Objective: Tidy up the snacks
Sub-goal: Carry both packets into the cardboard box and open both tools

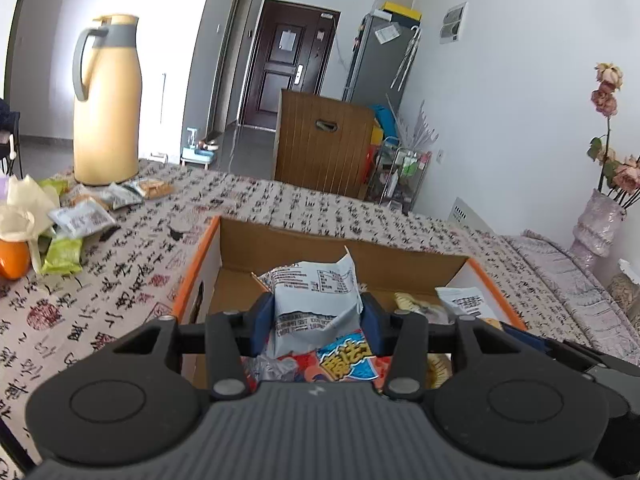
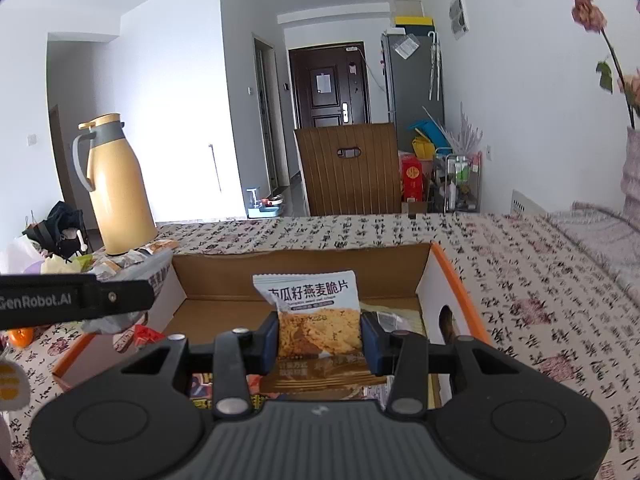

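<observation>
Left tongs pinching a crumpled white-and-red foil snack packet; right tongs pinching a white oat-crisp sachet with orange print. Both packets hang over the orange-rimmed open cardboard box on the calligraphy-print worktop. Step in hand looks like the drop-off into the box, which already holds several packets. Next: lower a bit, spread both tongs, let go inside the walls. More loose packets wait at 9 o'clock, beside the yellow thermos jug.

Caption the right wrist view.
Right tongs holding a white-and-orange oat crisp packet over the orange-rimmed cardboard box.
</observation>
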The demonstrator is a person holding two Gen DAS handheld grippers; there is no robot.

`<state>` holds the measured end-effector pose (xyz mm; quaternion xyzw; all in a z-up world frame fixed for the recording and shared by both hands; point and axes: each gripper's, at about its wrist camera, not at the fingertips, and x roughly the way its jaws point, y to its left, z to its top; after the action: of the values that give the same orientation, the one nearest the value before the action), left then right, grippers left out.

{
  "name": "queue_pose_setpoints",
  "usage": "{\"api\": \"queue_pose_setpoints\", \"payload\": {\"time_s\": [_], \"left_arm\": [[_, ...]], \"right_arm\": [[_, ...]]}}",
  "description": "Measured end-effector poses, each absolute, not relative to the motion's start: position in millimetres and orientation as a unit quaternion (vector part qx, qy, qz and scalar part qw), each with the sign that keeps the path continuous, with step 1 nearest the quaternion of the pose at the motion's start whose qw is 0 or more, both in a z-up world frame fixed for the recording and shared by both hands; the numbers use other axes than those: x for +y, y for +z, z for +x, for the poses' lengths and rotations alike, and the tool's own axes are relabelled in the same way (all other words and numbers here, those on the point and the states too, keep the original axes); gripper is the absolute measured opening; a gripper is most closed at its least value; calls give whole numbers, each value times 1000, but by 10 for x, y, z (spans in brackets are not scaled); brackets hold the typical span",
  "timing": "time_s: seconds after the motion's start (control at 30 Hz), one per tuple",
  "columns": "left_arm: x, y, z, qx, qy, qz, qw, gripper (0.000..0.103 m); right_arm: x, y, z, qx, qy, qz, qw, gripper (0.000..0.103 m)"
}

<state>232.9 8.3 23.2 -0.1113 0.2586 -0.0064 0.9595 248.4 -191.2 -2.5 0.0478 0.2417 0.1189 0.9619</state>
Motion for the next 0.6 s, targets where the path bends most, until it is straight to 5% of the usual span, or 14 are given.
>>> {"api": "queue_pose_setpoints", "payload": {"time_s": [0.27,0.37,0.57,0.6], "left_arm": [[115,48,2424,275,-8,-113,955,48],[138,67,2378,265,5,-116,957,60],[126,148,2271,232,31,-111,966,103],[121,160,2255,226,36,-109,967,103]], "right_arm": [[-1910,-105,2542,256,118,46,958,42],[-1910,-105,2516,257,111,44,959,44],[-1926,-83,2449,249,103,46,962,87],[-1928,-78,2441,248,103,47,962,93]]}}
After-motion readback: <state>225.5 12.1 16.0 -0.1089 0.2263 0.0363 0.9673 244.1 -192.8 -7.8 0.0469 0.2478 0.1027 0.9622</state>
